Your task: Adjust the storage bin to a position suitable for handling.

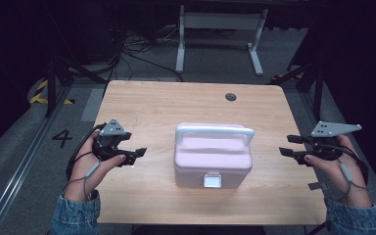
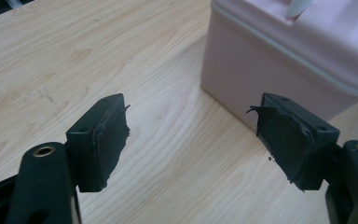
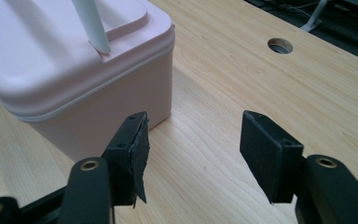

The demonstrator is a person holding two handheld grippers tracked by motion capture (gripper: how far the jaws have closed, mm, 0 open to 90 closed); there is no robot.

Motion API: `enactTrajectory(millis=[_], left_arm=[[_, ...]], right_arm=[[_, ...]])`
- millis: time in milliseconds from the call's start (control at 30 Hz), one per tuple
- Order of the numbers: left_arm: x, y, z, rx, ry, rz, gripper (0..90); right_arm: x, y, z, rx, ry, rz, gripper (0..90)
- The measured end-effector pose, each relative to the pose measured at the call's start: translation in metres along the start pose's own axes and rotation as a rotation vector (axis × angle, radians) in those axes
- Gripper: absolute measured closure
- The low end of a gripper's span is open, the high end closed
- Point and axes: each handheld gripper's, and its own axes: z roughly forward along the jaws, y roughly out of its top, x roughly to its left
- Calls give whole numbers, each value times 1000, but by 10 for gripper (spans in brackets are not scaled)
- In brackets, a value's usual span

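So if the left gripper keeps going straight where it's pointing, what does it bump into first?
Probably the pink box. The left gripper is open, aimed at the box's side wall near a bottom corner, with bare table between them. Depth is hard to judge.

One pink lidded box (image 1: 212, 159) is sitting on one light wooden desk (image 1: 147, 105). The box is carrying one white handle (image 1: 214, 131) across its lid and one white latch (image 1: 212, 180) on its front. One round cable hole (image 1: 230, 97) is showing in the desk's far side.

Two tongs are hovering at the sides: the left tongs (image 1: 133, 155) and the right tongs (image 1: 290, 146), each showing two black jaws standing apart and gripping nothing. Two hands are holding them, a left hand (image 1: 89, 169) and a right hand (image 1: 345, 171). Two grey three-cornered plates are topping the tongs, one apiece. One white frame (image 1: 220, 29) is standing on the floor beyond the desk.
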Motion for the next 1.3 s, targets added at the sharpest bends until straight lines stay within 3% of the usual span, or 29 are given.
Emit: enactTrajectory(millis=[267,400,533,633,733,967,1300], left_arm=[[-9,8,1,-47,-37,2,251],[-12,11,5,-88,-34,57,257],[-17,16,11,-118,-37,31,274],[-20,20,15,-134,-52,58,277],[-23,24,18,-152,-74,46,276],[-27,32,25,-193,-102,66,290],[-36,44,40,-224,-135,96,367]], right_arm=[[0,-2,1,5,0,4,423],[0,-3,1,7,-2,11,415],[1,-5,1,5,-4,13,407],[1,-6,0,1,-10,15,404],[2,-7,-1,0,-15,16,400],[3,-10,-4,-11,-27,18,385],[5,-17,-2,-38,-47,5,245]])
